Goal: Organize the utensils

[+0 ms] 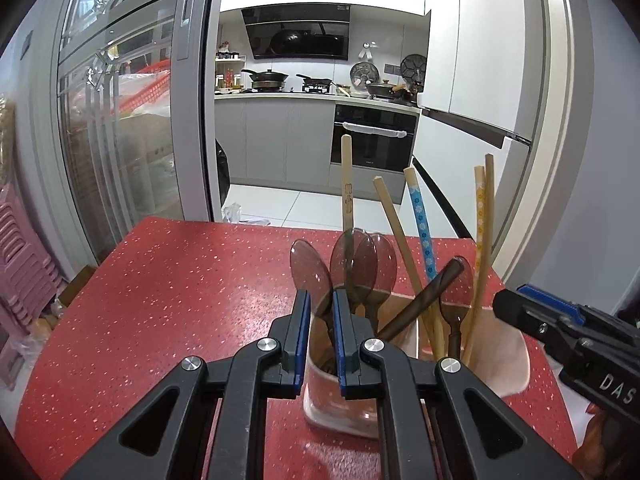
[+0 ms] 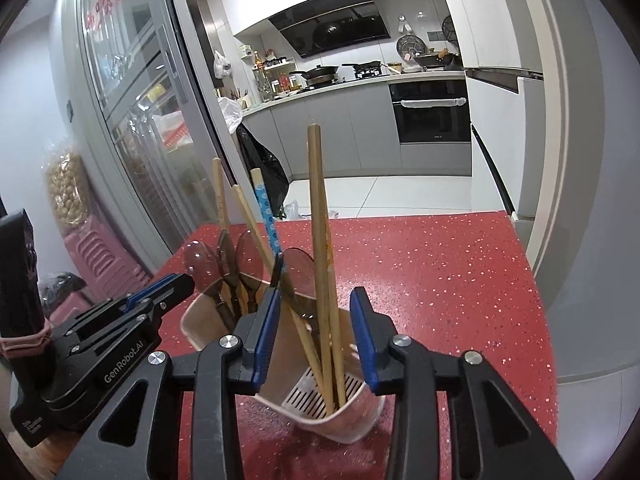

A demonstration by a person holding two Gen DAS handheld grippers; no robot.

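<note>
A pale pink utensil holder with two compartments stands on the red speckled table. Its left compartment holds several brown translucent spoons; its right one holds wooden chopsticks, a blue patterned chopstick and a dark spoon. My left gripper is narrowly open around a spoon's neck over the left compartment; I cannot tell if the pads touch it. My right gripper is open above the holder, with chopsticks standing between its fingers, untouched. Each gripper shows in the other's view: the right one, the left one.
Beyond the table's far edge lies a kitchen with a stove, oven and grey cabinets. A glass sliding door stands at the left, with stacked pink stools below it. A white fridge is at the right.
</note>
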